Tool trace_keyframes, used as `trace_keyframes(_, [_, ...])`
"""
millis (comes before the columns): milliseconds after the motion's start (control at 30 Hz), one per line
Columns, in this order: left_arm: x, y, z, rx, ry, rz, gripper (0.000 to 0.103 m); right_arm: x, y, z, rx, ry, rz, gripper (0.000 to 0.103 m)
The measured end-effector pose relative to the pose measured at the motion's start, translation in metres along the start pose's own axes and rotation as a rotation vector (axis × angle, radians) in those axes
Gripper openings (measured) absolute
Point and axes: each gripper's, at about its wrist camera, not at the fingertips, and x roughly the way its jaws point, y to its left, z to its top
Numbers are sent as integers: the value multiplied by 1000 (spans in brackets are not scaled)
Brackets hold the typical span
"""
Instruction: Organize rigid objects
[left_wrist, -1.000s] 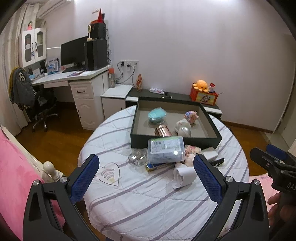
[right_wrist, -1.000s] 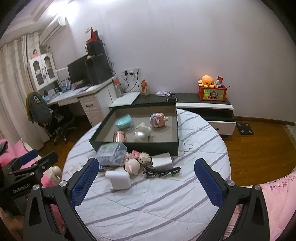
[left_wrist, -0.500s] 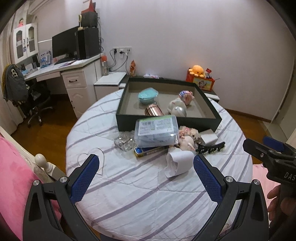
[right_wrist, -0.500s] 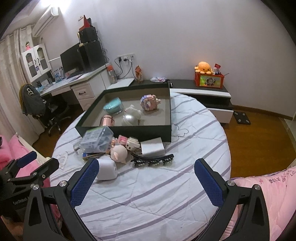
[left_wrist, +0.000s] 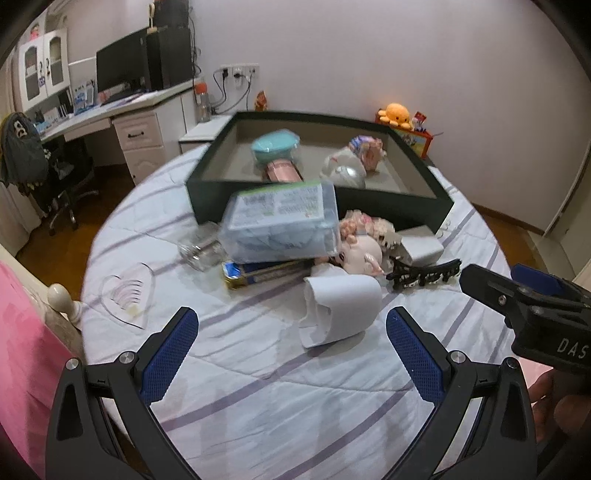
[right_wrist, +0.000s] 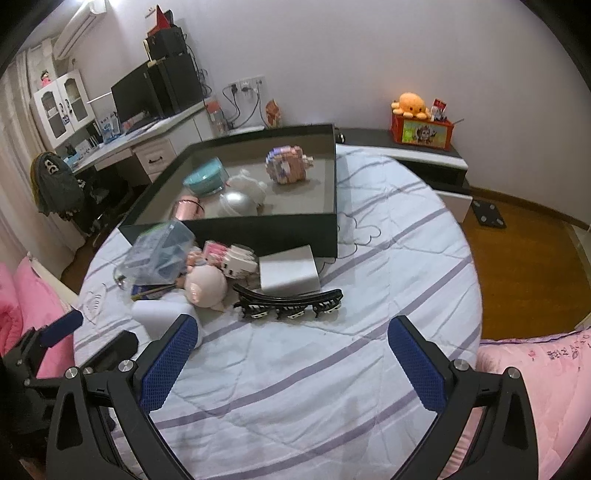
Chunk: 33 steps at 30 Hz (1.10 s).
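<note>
Lying in a loose pile: white rounded device (left_wrist: 341, 308), pink pig figure (right_wrist: 205, 285), black hair claw clip (right_wrist: 291, 301), grey-white box (right_wrist: 289, 272), pink-and-white block toy (right_wrist: 231, 257), clear plastic case (left_wrist: 282, 221), blue-and-gold flat tin (left_wrist: 258, 274) and small glass piece (left_wrist: 205, 251), all on the surface (right_wrist: 314, 369) just in front of the tray.
Clear case: resting tilted on top of the flat tin, touching the tray's near wall in the left wrist view.
Hair clip: at the pile's near right edge, just beside the grey-white box.
White device: nearest item to the left gripper, touching the pig figure.
Tray: dark open box (right_wrist: 334, 206) at the far side of the surface, holding a teal round container (right_wrist: 204, 180), a copper-pink cylinder (right_wrist: 187, 209), a silver dome (right_wrist: 238, 204), a white figure (right_wrist: 248, 186) and a pink block pig (right_wrist: 287, 165).
Left gripper (left_wrist: 291, 356): jaws spread wide, holding nothing, low above the striped cover, pointed at the white device.
Right gripper (right_wrist: 295, 363): jaws wide apart and empty, over bare cover short of the hair clip.
Surface: round, under a white quilted cover with lilac stripes.
Surroundings: pink bedding (right_wrist: 535, 376) at both near sides; white desk (left_wrist: 144, 110) with monitor at far left; orange plush octopus (right_wrist: 410, 105) on a box against the far wall.
</note>
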Motion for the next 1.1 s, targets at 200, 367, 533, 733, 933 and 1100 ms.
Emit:
trace_keyframes(200, [30, -12, -2, -14, 34, 16, 103, 28, -9, 2, 16, 57, 46, 103])
trace_keyframes(367, [51, -13, -3, -31, 62, 32, 103, 45, -10, 2, 25, 96, 79, 103])
trace_keyframes(533, [57, -4, -4, -64, 61, -14, 100, 64, -4, 1, 13, 129, 67, 103])
trace_keyframes(733, [56, 5, -2, -65, 54, -40, 86, 76, 6, 3, -3, 127, 33, 103])
trace_keyframes(933, [53, 2, -5, -21, 53, -59, 68, 84, 16, 2, -48, 101, -20, 101])
trace_keyframes(1100, [49, -1, -7, -1, 51, -89, 57, 77, 10, -2, -39, 73, -20, 95])
